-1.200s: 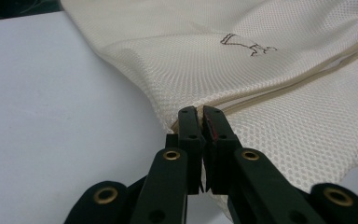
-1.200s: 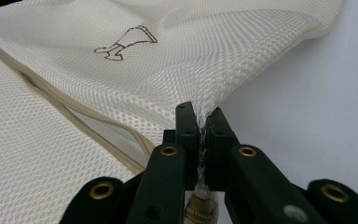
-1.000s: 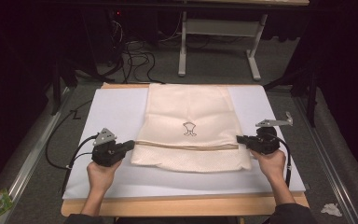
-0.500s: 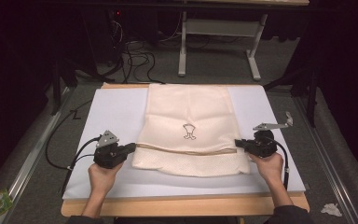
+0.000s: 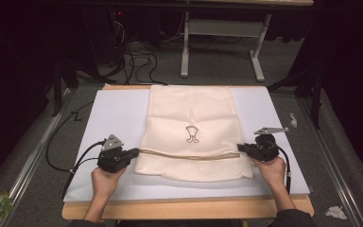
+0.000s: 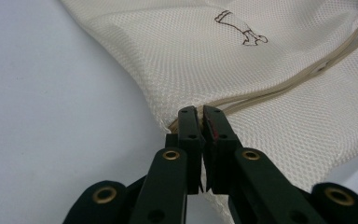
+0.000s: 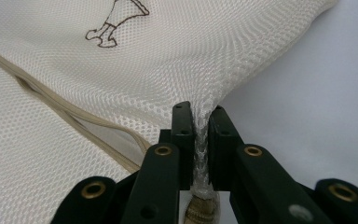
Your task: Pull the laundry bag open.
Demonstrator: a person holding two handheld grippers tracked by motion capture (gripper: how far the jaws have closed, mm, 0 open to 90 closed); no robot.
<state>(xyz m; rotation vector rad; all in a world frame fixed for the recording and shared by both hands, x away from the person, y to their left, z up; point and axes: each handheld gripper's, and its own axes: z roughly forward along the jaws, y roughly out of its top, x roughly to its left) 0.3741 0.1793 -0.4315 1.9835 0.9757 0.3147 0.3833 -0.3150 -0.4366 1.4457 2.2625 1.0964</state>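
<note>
1. A cream mesh bag (image 5: 194,132) is lying on a white sheet (image 5: 108,118) covering the tabletop (image 5: 189,209).
2. The left gripper (image 5: 134,152) is sitting at its left edge.
3. The right gripper (image 5: 240,147) is sitting at its right edge.

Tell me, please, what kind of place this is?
Probably a lab or workshop set up for recording, not a home. A white board on a wooden table holds one mesh bag, cables lie tangled on the grey floor, and a metal desk frame stands behind.
</note>
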